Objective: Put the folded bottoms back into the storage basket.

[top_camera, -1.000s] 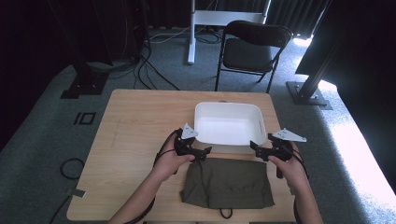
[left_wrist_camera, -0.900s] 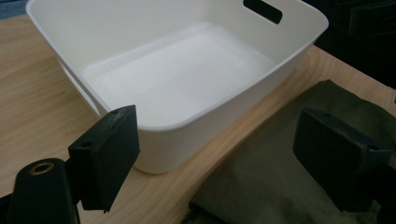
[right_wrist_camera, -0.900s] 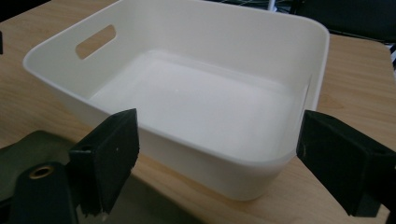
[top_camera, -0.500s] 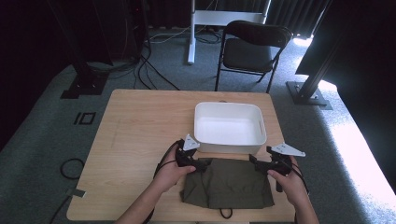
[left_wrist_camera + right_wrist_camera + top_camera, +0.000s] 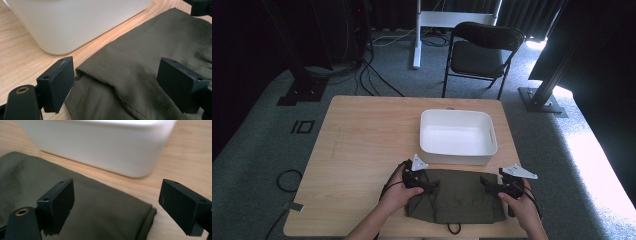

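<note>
The folded olive-green garment [image 5: 457, 196] lies flat on the wooden table [image 5: 362, 150], at the near edge and right of the table's centre in the high view. Its long axis runs left to right, parallel to the near table edge and to the long front wall of the white bin [image 5: 458, 136]. A dark cord [image 5: 453, 229] hangs out of its near edge, so that edge points toward the person; the far edge lies just beside the bin's front wall, with a narrow strip of bare wood between the 2. In the left gripper view the garment [image 5: 140, 65] shows a folded upper layer over a lower one, with a seam running along the fold. In the right gripper view the garment [image 5: 95, 205] ends in a rounded, folded corner close to the bin [image 5: 100, 142] but apart from it. The left gripper [image 5: 428, 185] sits over the garment's left end, held in the person's left hand [image 5: 396, 192]. Its 2 black jaws are spread wide, with cloth lying between them and nothing pinched. The right gripper [image 5: 490, 183] sits over the garment's right end, held in the right hand [image 5: 519, 205]. Its jaws are likewise spread wide above the cloth, with the garment's right corner between them and nothing pinched. Behind the table, on the grey carpet, stands a black folding chair [image 5: 482, 50].
</note>
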Demonstrator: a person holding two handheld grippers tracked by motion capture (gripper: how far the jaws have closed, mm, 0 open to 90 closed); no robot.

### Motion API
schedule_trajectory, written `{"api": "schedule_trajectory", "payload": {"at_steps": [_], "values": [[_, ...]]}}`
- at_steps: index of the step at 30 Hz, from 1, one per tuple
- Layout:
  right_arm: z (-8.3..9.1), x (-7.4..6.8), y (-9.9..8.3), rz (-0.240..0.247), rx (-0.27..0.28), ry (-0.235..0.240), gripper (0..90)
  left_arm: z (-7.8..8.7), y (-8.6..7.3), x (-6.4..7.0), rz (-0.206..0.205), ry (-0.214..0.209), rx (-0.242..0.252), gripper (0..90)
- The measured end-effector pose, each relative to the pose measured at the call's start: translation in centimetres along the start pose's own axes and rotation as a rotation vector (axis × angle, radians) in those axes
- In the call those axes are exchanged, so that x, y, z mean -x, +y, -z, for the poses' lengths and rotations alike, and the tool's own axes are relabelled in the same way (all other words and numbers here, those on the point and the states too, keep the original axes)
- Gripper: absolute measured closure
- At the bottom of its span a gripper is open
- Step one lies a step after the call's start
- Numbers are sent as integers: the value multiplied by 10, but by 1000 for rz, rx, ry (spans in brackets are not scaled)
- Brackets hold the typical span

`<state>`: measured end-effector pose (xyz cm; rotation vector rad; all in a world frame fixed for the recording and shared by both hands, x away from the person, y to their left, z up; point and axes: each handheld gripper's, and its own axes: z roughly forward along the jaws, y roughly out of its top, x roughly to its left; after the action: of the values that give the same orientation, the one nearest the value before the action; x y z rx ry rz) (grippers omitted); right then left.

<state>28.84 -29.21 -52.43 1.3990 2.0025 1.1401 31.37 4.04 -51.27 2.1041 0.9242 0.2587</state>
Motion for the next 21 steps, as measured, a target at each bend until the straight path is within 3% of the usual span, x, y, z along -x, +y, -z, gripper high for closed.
{"api": "schedule_trajectory", "payload": {"at_steps": [7, 11, 15, 21], "values": [[-1, 1, -17, -8, -40, 3, 130, -5, -13, 3, 21, 13, -36, 159], [-3, 0, -26, -24, -59, -2, 130, -9, -18, 5, 49, -3, -43, 159], [-7, -3, -36, -25, -81, -10, 130, -12, -22, 8, 48, 15, -57, 159], [-8, -5, -38, -29, -96, -16, 130, -14, -27, 9, 66, 23, -67, 160]]}}
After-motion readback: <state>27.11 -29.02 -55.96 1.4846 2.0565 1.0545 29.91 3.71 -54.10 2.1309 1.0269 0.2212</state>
